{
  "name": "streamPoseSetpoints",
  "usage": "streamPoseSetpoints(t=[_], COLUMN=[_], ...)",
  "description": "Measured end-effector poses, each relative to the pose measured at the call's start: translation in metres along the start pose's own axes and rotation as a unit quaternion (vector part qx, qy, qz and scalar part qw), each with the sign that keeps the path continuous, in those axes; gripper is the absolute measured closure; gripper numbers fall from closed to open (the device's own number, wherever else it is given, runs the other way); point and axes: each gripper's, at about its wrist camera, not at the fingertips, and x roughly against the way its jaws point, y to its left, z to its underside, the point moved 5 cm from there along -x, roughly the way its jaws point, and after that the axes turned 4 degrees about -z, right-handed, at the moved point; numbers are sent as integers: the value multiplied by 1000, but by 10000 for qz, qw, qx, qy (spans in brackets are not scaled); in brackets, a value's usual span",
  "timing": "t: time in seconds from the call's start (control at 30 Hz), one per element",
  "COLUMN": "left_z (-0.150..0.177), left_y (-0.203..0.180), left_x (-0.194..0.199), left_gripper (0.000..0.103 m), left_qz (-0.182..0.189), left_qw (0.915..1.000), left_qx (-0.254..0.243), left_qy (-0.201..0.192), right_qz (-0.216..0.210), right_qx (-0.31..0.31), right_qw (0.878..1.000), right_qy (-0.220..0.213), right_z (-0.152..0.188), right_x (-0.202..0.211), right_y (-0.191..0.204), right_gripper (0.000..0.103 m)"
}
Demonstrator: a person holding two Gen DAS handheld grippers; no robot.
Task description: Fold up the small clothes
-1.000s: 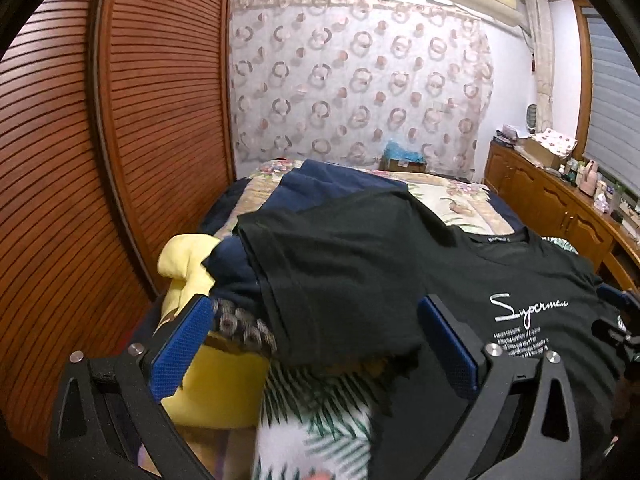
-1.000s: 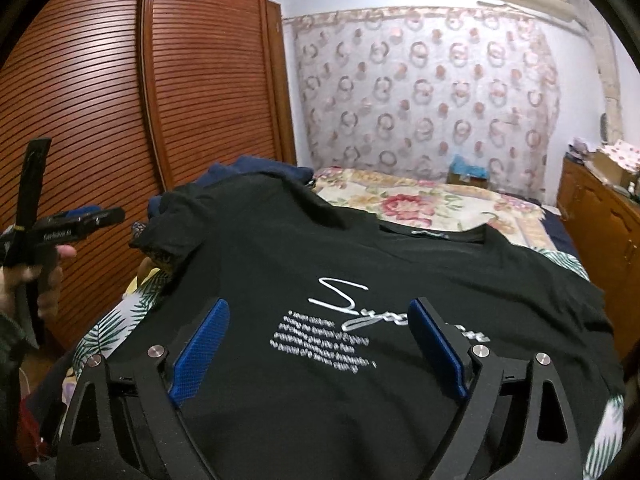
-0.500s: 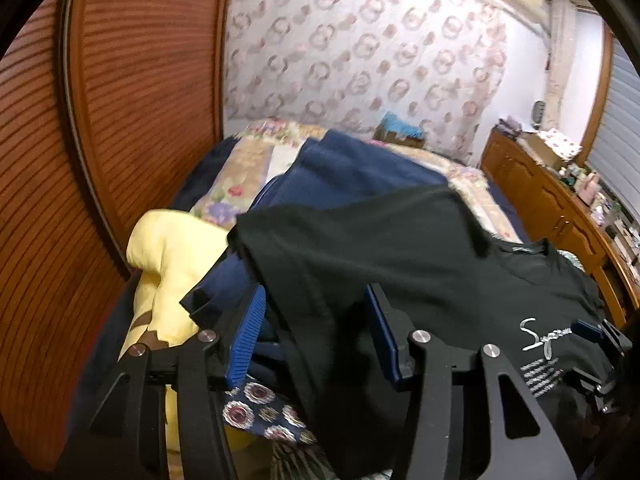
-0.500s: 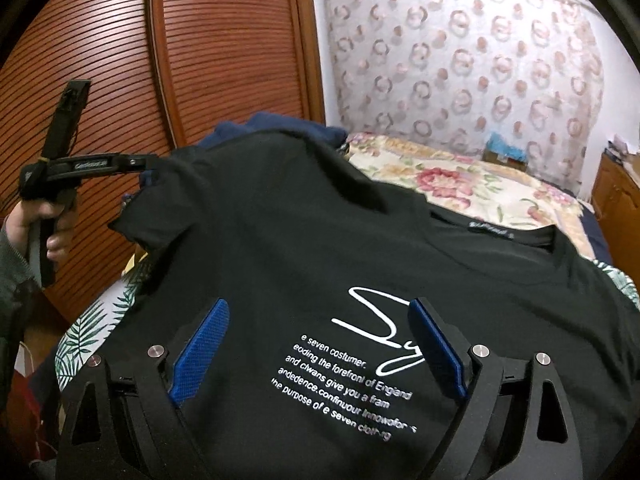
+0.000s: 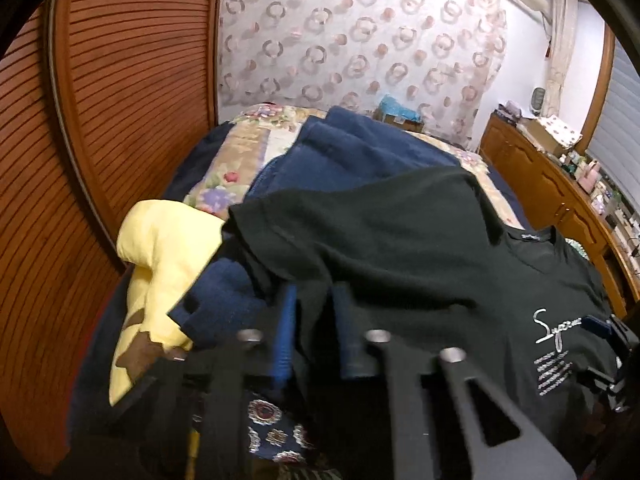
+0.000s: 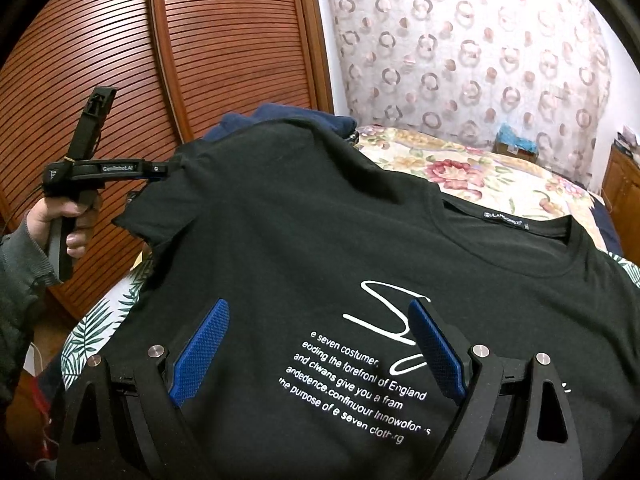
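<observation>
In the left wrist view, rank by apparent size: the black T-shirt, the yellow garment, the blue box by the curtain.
1. black T-shirt, largest
2. yellow garment
3. blue box, smallest, though it lies farthest from the camera, so its true size is unsure.

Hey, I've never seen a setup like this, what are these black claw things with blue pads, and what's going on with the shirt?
No robot here: a person holds a handheld claw in each hand, and each claw carries a wide-angle camera looking along its two fingers, one picture each. A black T-shirt is spread on a bed, partly over a pile of blue clothes and a yellow garment. The left claw has just been closing and now pinches the shirt's sleeve; the right view shows it from the side, gripped by a hand. The right claw is open over the printed chest, holding nothing.
</observation>
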Motion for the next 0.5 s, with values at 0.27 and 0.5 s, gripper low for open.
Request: streamPoseSetpoints(t=[0.27, 0.5], left_z=[-22, -51], left_y=[-36, -131], left_x=[42, 59], left_gripper=[99, 100], left_qz=[243, 1070], left_qw=[9972, 9849], left_qx=[-417, -1164], left_qy=[-570, -700], right_qz=[52, 320], right_qx=[-45, -227], right_qw=[9999, 9988], right_qy=[-75, -278], right_z=[4, 7], right_x=[11, 34], right_y=[0, -11], right_gripper=[11, 11])
